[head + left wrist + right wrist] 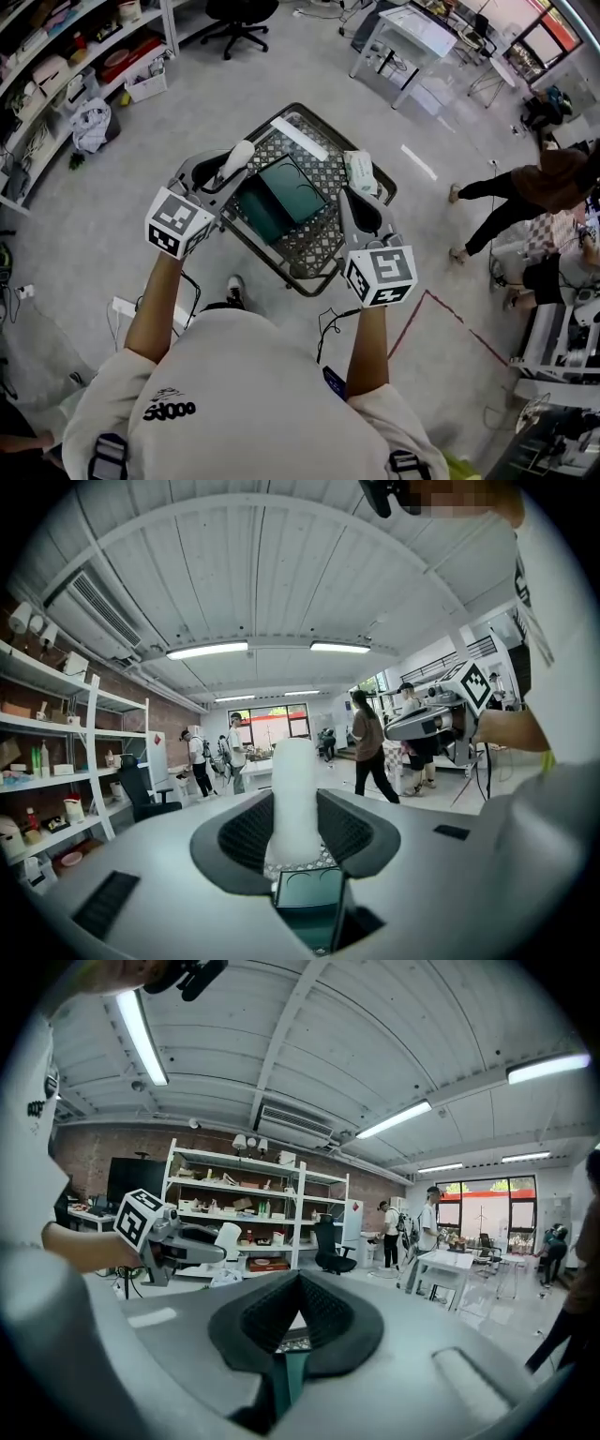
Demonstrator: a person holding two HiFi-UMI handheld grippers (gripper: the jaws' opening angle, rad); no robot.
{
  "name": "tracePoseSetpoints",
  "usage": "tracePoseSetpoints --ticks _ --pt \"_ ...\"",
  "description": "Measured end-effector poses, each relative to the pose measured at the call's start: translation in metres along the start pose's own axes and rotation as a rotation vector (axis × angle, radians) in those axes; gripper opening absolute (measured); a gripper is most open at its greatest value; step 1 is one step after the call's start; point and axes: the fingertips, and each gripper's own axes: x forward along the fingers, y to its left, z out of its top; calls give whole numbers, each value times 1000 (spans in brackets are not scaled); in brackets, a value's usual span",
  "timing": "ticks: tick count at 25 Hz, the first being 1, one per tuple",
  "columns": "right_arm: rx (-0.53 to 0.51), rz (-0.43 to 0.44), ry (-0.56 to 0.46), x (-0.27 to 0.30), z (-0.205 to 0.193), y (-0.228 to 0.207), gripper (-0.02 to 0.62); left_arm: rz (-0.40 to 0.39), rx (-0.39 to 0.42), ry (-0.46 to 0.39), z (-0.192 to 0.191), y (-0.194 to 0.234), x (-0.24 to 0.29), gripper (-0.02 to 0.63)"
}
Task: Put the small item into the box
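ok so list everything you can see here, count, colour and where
table: 1, patterned top, middle of the floor
box: 1, dark green, on the table
small item: 1, white, between the left tool's jaws
other item: 1, white, table's far right edge
strip: 1, white, table's far edge
office chair: 1, black, beyond the table
shelves: white, far left
desk: 1, white, upper right
people: at least 2, right side
tape line: red, on the floor
left tool: grey, closed on the small item
right tool: grey, jaws together
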Motion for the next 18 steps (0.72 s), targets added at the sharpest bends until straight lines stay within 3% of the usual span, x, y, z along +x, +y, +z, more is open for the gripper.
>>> tracePoseSetpoints --ticks 11,18 --pt "76 -34 54 62 -11 -4 8 -107 -22 33 -24 47 41 146" --pt "102 -57 76 87 -22 -17 9 -157 -50 117 -56 57 69 146"
